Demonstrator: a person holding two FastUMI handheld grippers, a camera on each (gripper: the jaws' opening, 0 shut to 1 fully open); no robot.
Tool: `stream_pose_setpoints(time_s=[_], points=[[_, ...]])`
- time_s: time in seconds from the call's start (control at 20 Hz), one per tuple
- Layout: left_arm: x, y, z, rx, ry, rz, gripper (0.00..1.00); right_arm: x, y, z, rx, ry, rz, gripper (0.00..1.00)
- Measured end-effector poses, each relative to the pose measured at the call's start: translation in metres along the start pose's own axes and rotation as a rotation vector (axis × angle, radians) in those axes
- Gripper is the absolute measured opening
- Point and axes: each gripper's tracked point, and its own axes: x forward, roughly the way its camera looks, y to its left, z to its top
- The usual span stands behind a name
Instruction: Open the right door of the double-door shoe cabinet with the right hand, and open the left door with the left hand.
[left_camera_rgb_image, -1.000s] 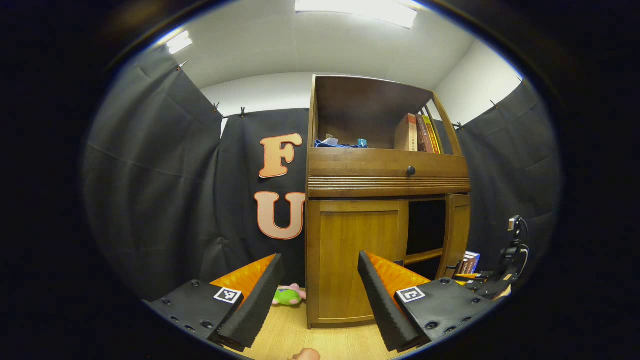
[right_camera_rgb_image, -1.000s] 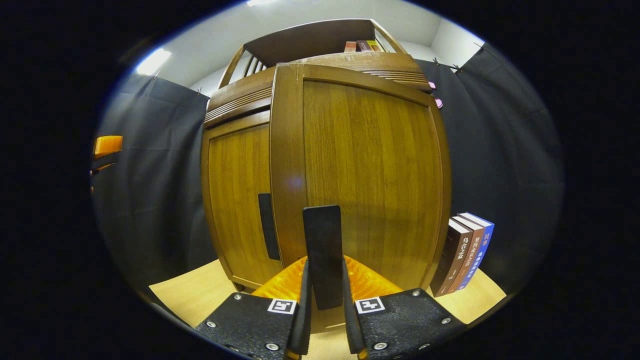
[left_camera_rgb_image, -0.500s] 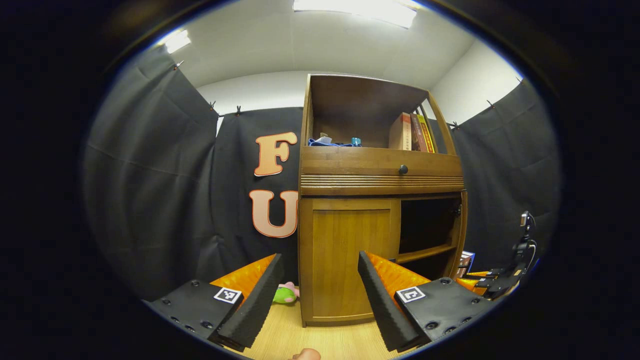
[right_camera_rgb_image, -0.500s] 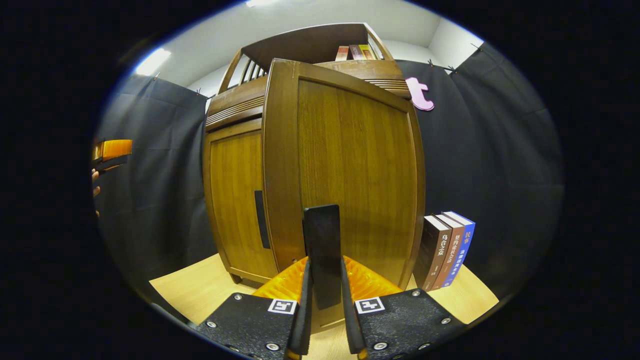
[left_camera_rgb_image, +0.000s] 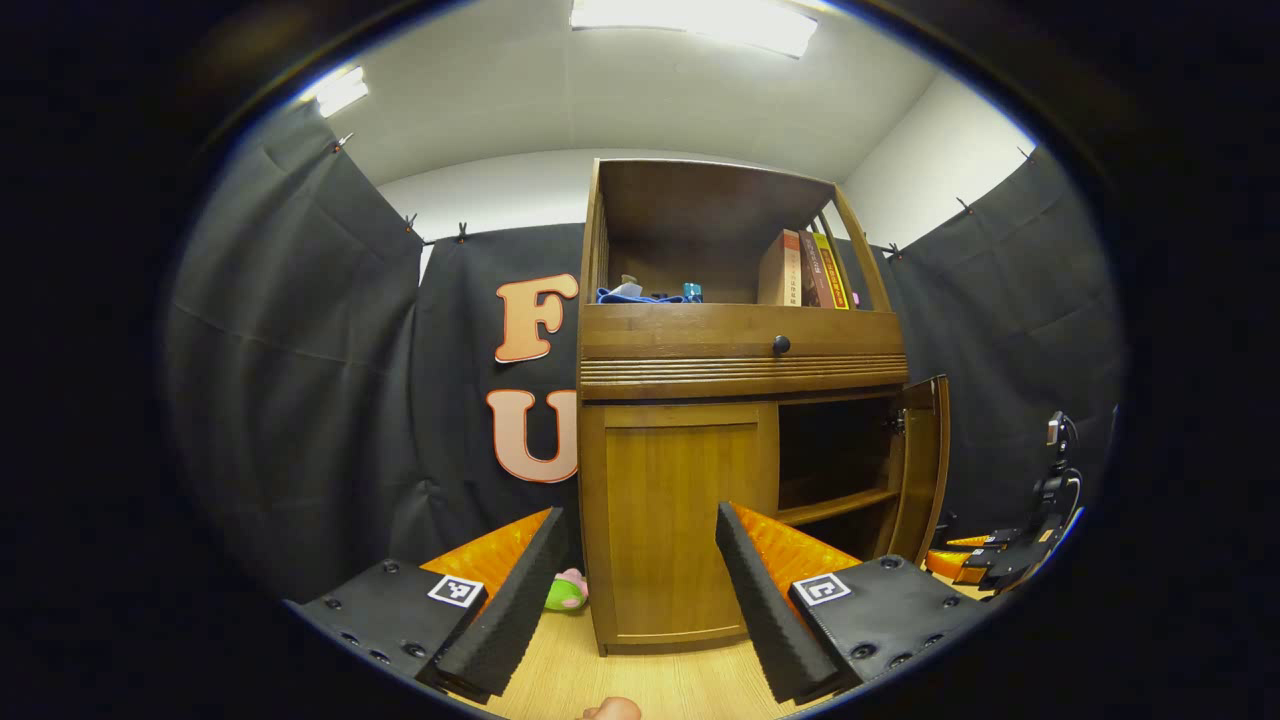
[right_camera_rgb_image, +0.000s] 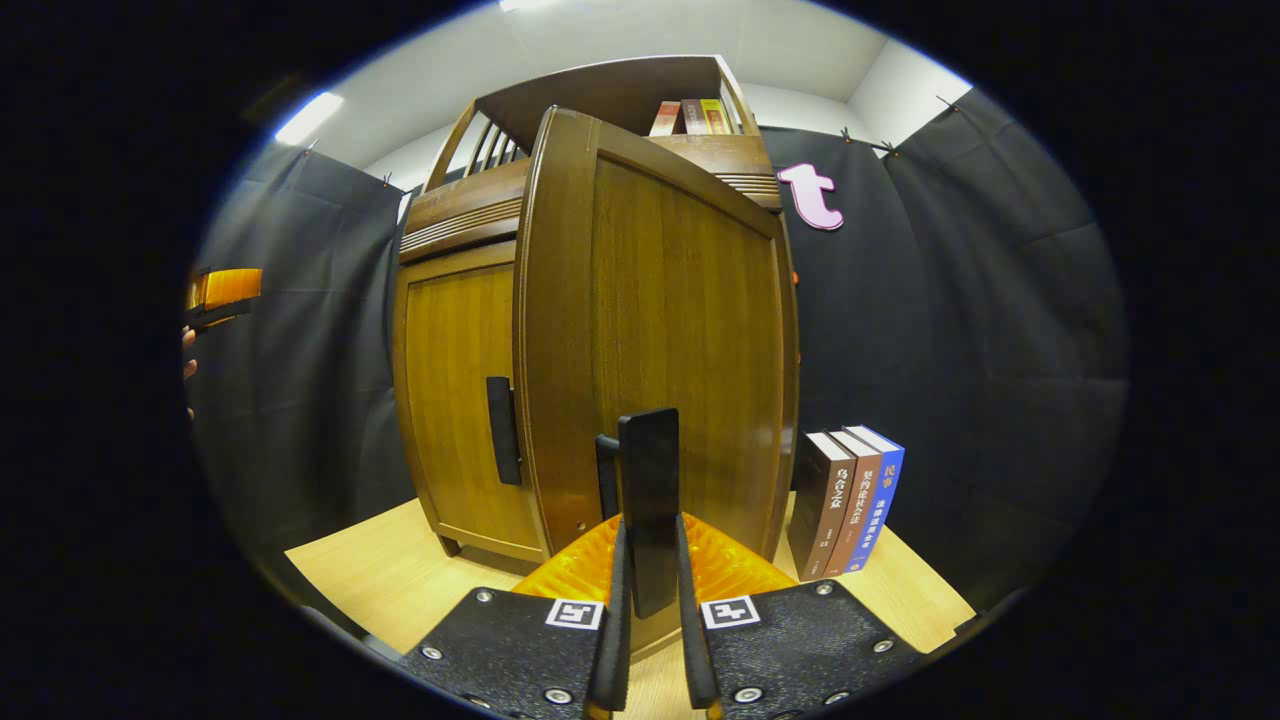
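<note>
The wooden shoe cabinet (left_camera_rgb_image: 740, 360) stands ahead in the left gripper view. Its left door (left_camera_rgb_image: 680, 525) is closed; its right door (left_camera_rgb_image: 925, 470) is swung wide, showing a dark inside with a shelf. My left gripper (left_camera_rgb_image: 630, 590) hangs open, well short of the left door. In the right gripper view the right door (right_camera_rgb_image: 680, 330) fills the middle, and my right gripper (right_camera_rgb_image: 650, 625) is shut on that door's dark handle (right_camera_rgb_image: 650, 500). The left door (right_camera_rgb_image: 460, 400) with its dark handle (right_camera_rgb_image: 500, 430) stays closed beside it. The right gripper (left_camera_rgb_image: 985, 565) also shows at the right edge of the left gripper view.
Three books (right_camera_rgb_image: 850, 500) stand on the wooden floor right of the cabinet. A green and pink toy (left_camera_rgb_image: 565, 590) lies at its left foot. Books (left_camera_rgb_image: 805, 270) and a blue item (left_camera_rgb_image: 640, 295) sit on the upper shelf. Black cloth walls surround the booth.
The right door has swung further open with my right gripper holding its handle. The cabinet's inside shows more. The left gripper stays open and has shifted slightly.
</note>
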Motion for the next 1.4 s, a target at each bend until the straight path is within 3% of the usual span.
stream_pose_setpoints(time_s=[0.85, 0.9, 0.95, 1.0, 1.4], points=[[0.008, -0.029, -0.013, -0.014, 0.03, -0.034, 0.98, -0.041, -0.079, 0.006, -0.014, -0.008, -0.162, 0.04], [0.009, -0.029, -0.014, -0.011, 0.033, -0.032, 0.98, -0.043, -0.085, 0.005, -0.013, -0.009, -0.17, 0.04], [0.01, -0.03, -0.014, -0.009, 0.036, -0.031, 0.98, -0.044, -0.092, 0.004, -0.016, -0.011, -0.181, 0.14], [0.01, -0.032, -0.014, -0.007, 0.037, -0.032, 0.98, -0.045, -0.099, 0.003, -0.017, -0.013, -0.192, 0.02], [0.019, -0.045, -0.023, 0.013, 0.034, -0.026, 0.96, -0.053, -0.136, 0.004, 0.023, -0.022, -0.194, 0.02]])
